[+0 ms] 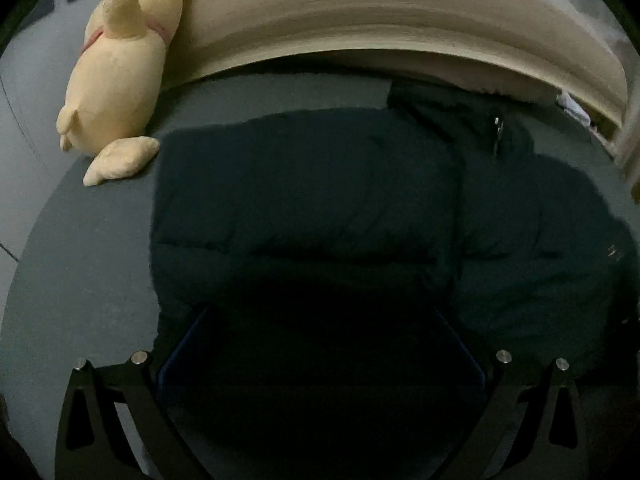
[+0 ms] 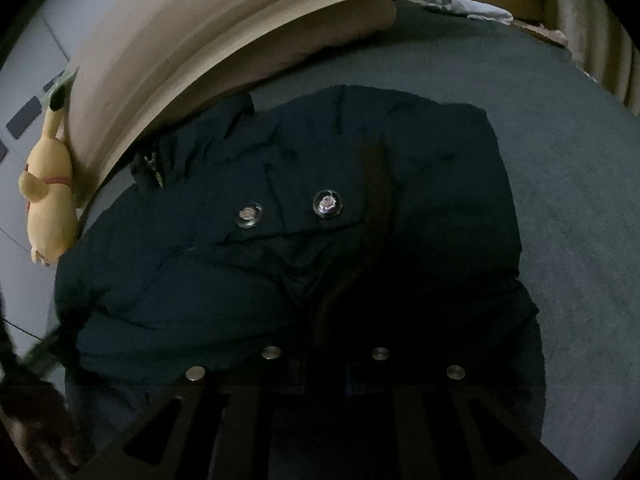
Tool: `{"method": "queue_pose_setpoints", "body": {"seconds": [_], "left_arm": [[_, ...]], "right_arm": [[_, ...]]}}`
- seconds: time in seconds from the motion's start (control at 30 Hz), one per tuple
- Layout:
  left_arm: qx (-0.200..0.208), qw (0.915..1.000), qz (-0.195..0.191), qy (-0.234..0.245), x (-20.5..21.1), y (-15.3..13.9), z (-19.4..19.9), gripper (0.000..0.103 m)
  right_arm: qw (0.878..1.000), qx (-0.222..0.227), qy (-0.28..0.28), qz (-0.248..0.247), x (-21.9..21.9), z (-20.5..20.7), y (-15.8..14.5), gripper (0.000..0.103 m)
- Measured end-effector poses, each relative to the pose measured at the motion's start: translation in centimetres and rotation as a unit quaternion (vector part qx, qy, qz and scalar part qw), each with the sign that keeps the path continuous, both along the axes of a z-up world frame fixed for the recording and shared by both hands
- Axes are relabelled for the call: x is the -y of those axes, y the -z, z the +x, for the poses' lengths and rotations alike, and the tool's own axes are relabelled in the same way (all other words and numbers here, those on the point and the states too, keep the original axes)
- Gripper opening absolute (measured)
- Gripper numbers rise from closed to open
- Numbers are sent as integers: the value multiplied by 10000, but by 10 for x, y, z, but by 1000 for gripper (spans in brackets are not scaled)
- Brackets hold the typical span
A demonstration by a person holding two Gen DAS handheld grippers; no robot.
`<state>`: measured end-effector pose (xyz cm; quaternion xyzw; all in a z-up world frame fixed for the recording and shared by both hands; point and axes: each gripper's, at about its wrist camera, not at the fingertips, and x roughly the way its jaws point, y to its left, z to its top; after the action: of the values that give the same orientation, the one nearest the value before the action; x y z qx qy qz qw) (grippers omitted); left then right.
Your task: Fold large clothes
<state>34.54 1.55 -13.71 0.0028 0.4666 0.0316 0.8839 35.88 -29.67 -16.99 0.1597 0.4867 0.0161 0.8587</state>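
Observation:
A large dark puffer jacket (image 1: 312, 200) lies spread on the grey bed surface (image 1: 80, 260). In the left wrist view my left gripper (image 1: 320, 344) is wide open, its fingers low over the jacket's near edge. In the right wrist view the same jacket (image 2: 280, 220) fills the middle, with two shiny snap buttons (image 2: 328, 203) and a zipper pull (image 2: 151, 165). My right gripper (image 2: 326, 364) sits close over the jacket's near edge, with its jaws narrow; its fingertips are lost in the dark fabric.
A yellow plush toy (image 1: 116, 76) lies at the jacket's far left, also in the right wrist view (image 2: 50, 200). A beige headboard (image 1: 380, 12) curves along the far side. Crumpled pale cloth (image 2: 464, 4) lies at the far right corner.

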Motion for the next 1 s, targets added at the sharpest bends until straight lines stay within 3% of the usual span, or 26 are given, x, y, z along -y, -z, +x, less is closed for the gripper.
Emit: {"method": "queue_pose_setpoints", "body": {"seconds": [0.2, 0.27, 0.33, 0.5, 0.53, 0.57, 0.63, 0.8, 0.9, 1.0], "left_arm": [[9, 9997, 235, 31, 2, 9, 1, 103], [68, 9996, 253, 52, 1, 10, -1, 103], [98, 9996, 242, 55, 0, 11, -5, 103], [179, 9994, 283, 48, 3, 11, -7, 103], [183, 9994, 288, 49, 3, 11, -7, 103], [182, 9994, 283, 50, 3, 11, -7, 103], [184, 9994, 276, 51, 3, 11, -7, 103], [221, 9994, 252, 46, 5, 12, -11, 103], [267, 9994, 230, 45, 6, 12, -14, 103], [276, 9994, 203, 39, 6, 12, -16, 103]], "right_arm": [[9999, -16, -14, 124, 4, -3, 0, 13], [9993, -51, 28, 359, 12, -8, -6, 20], [9995, 82, 105, 285, 17, -23, -22, 25], [9955, 943, 80, -23, 10, -56, -87, 29], [9946, 1039, 52, -10, 6, -55, -96, 38], [9932, 1160, -55, -9, -5, -49, -106, 58], [9903, 1353, -312, -89, -25, -35, -113, 69], [9913, 1044, -515, -620, -64, 13, -78, 69], [9948, 459, -435, -795, -63, 26, -36, 66], [9950, 287, -470, -837, -65, 29, -16, 66]]}}
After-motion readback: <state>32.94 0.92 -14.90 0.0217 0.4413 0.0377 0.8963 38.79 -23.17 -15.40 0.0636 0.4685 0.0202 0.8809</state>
